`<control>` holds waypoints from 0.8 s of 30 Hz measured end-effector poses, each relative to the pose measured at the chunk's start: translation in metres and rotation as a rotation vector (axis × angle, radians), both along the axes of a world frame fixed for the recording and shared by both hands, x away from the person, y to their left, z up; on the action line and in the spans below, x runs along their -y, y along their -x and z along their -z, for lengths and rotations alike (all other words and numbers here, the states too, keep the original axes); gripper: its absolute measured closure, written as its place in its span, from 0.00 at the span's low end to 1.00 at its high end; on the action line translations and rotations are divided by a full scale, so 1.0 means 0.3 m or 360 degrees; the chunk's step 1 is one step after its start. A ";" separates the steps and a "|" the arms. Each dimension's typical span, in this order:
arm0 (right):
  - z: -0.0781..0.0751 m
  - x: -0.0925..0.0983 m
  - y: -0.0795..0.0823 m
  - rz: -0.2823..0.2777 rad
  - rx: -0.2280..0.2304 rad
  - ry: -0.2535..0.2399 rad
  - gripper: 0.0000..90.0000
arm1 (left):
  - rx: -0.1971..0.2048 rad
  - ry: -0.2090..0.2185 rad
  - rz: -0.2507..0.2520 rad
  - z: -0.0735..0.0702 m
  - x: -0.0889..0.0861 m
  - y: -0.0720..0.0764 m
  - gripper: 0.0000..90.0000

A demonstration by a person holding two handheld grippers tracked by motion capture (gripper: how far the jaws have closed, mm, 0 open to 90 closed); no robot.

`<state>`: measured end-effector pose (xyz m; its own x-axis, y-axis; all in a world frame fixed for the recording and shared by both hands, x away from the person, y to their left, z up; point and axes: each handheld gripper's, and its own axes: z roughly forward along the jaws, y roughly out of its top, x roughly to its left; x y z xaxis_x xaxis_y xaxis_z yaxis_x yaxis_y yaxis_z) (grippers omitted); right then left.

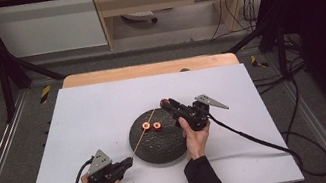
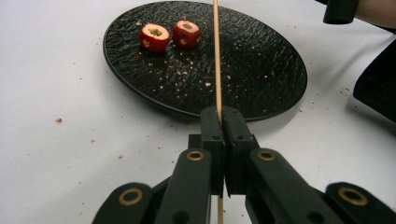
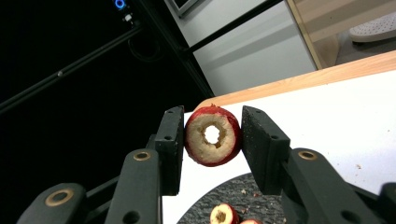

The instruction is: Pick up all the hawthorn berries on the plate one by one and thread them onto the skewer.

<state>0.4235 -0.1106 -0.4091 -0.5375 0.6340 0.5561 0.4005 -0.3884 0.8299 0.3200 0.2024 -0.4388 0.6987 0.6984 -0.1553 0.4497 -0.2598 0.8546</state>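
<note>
My left gripper (image 1: 129,161) (image 2: 223,116) is shut on the near end of a thin wooden skewer (image 1: 143,134) (image 2: 216,60). The skewer slants up over the black textured plate (image 1: 161,148) (image 2: 266,79). Two cored red fruit pieces (image 1: 146,125) (image 1: 157,126) (image 2: 154,37) (image 2: 187,32) lie at the plate's far side. My right gripper (image 1: 164,103) (image 3: 213,136) hovers past the plate's far right rim, shut on a third red fruit piece (image 3: 213,135). Its cored hole faces the camera. In the high view the skewer's far tip ends just left of that fruit.
The white tabletop (image 1: 94,114) has a wooden edge (image 1: 147,69) at the back. Crumbs dot the plate and the table near it (image 2: 58,120). Black frame poles and cables (image 1: 299,98) stand off the table's right side.
</note>
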 end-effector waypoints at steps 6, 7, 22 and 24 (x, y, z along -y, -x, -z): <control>0.006 -0.006 -0.005 0.0024 0.0004 -0.0056 0.68 | -0.0002 -0.0005 0.0013 0.004 0.019 0.002 0.98; 0.007 -0.006 -0.006 0.0032 0.0009 -0.0061 0.68 | -0.0003 -0.0005 0.0014 0.005 0.020 0.003 0.98; 0.032 -0.025 -0.006 0.0064 0.0017 -0.0156 0.68 | -0.0006 0.0006 0.0022 0.007 0.035 0.005 0.98; 0.032 -0.025 -0.006 0.0061 0.0015 -0.0166 0.68 | -0.0007 0.0003 0.0022 0.008 0.036 0.005 0.98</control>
